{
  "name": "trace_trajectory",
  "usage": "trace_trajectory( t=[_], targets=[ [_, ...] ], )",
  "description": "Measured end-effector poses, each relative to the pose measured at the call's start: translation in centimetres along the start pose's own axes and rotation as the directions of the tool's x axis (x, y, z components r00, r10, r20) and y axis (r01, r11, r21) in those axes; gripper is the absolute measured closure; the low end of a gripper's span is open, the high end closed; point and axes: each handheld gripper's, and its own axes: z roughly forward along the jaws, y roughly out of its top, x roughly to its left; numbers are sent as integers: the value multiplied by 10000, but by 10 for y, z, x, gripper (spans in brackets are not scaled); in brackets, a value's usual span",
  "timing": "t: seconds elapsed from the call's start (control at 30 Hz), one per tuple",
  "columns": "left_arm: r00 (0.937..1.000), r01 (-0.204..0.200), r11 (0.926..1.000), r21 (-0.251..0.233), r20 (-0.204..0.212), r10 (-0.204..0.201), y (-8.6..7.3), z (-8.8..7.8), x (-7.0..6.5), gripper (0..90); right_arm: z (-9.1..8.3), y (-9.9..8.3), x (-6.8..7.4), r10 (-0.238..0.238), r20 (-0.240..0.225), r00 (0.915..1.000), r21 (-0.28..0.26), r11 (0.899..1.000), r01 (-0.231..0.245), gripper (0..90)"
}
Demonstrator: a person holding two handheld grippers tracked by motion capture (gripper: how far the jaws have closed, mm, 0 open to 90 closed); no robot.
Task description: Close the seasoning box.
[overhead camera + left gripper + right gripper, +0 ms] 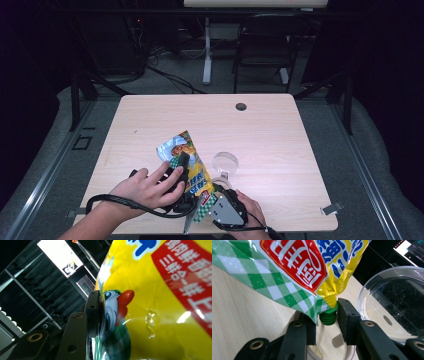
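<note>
Left gripper (pixel 183 161) clamps the yellow seasoning pouch (pixel 192 167) above the wooden table (pixel 280 145); right gripper (pixel 326 321) pinches its green spout cap (pixel 328 316), just beside the clear glass bowl (pixel 392 302).

- A yellow foil pouch (pixel 192 167) with red label panels, blue lettering, a cartoon face and a green-and-white checked band is held tilted above the wooden table, near its front edge.
- Its green screw cap (pixel 328 316) is pointed downward.
- A clear glass bowl (pixel 225 163) is seen just beside the pouch.
</note>
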Motion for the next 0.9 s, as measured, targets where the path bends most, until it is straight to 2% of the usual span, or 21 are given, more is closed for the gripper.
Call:
trace_trajectory(
  t=[0.4, 0.43, 0.47, 0.5, 0.77, 0.87, 0.9],
  targets=[
    [10000, -45, 10000, 47, 39, 45, -1, -1, 1, 652, 0, 1, 0, 166, -121, 9998, -46, 9999, -166, 698],
    [9996, -228, 9995, 201, -154, 231, -1, -2, 2, 652, 0, 1, -1, 215, -138, 9997, -53, 9998, -215, 699],
    [9982, -589, 9969, 522, -85, 594, -1, -4, 5, 652, 1, 1, -1, 237, -142, 9996, -66, 9997, -238, 698],
    [9973, -723, 9954, 637, -63, 728, -1, -5, 5, 653, 1, 1, -1, 240, -145, 9996, -69, 9997, -241, 699],
    [9984, -559, 9977, 388, -51, 562, -1, -4, 4, 653, 1, 1, -1, 279, -182, 9994, -78, 9996, -281, 699],
    [9977, -666, 9964, 522, -41, 669, -1, -4, 5, 660, 1, 1, -1, 272, -201, 9994, -79, 9996, -274, 698],
    [9995, -307, 9993, 206, -112, 309, -1, -2, 2, 662, 1, 1, -1, 240, -199, 9995, -49, 9997, -241, 698]
  ],
)
